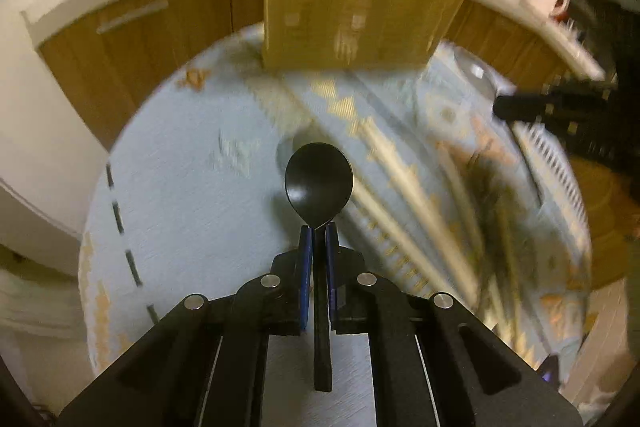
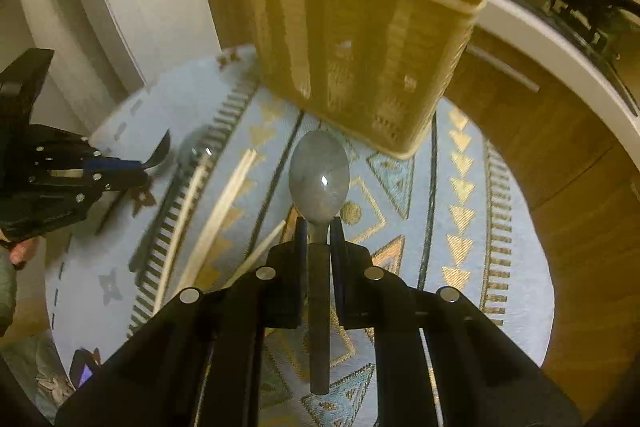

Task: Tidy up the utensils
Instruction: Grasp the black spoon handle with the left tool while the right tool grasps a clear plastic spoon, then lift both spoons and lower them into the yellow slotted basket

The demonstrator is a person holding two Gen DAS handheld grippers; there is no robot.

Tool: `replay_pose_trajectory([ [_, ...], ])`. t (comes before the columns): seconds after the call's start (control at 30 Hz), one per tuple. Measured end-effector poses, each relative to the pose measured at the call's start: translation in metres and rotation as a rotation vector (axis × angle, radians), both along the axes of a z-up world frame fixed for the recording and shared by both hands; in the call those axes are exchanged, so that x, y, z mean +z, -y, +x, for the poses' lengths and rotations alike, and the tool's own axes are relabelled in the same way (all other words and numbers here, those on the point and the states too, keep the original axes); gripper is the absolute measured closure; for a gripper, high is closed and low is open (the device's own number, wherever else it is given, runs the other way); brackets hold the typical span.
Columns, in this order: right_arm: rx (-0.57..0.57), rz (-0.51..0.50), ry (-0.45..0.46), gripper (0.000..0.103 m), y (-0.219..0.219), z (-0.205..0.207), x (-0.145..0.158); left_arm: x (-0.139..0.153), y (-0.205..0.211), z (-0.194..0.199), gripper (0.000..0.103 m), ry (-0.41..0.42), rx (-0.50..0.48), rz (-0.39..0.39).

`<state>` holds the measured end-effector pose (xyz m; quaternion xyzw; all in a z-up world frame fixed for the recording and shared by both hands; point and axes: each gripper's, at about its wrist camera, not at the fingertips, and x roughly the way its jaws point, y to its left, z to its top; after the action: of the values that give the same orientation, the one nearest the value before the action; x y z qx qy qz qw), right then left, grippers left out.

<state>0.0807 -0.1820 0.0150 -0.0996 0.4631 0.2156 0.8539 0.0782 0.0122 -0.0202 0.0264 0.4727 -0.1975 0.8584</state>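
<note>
Two spoons in hand right now, one per tool. My left gripper (image 1: 319,231) is clamped on the neck of a black spoon (image 1: 319,183), bowl forward, handle running back between the fingers. My right gripper (image 2: 319,227) is pinched on a grey spoon (image 2: 319,179) the same way. Both are held up off the patterned cloth (image 2: 400,187) on the round table (image 1: 168,187), not resting on it.

Target looks like the tan slotted basket (image 2: 360,47) at the far edge of the table, ahead of both cameras. Neither spoon is over its rim yet; both are near it but clearly short. Can't see inside the basket from either view, so I can't say what's already sorted.

Remaining, as I read it: both held spoons need dropping in. On the cloth I still see pale chopsticks (image 2: 212,203) lying loose, plus another metal spoon (image 2: 192,151) beside them, just ahead of the left tool in the right view. Heavy motion blur, so count is rough.

Estimate: mid-task, pickup done for this pair, placement pending.
</note>
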Motion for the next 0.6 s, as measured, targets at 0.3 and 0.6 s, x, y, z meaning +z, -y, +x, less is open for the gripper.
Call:
replay_pose_trajectory([
  [0.3, -0.014, 0.269, 0.236, 0.094, 0.013, -0.023, 0.069, 0.087, 0.010, 0.010, 0.098, 0.336, 0.039, -0.221],
  [0.6, -0.217, 0.387, 0.474, 0.094, 0.026, 0.020, 0.137, 0.149, 0.035, 0.068, 0.098, 0.599, 0.091, -0.313],
])
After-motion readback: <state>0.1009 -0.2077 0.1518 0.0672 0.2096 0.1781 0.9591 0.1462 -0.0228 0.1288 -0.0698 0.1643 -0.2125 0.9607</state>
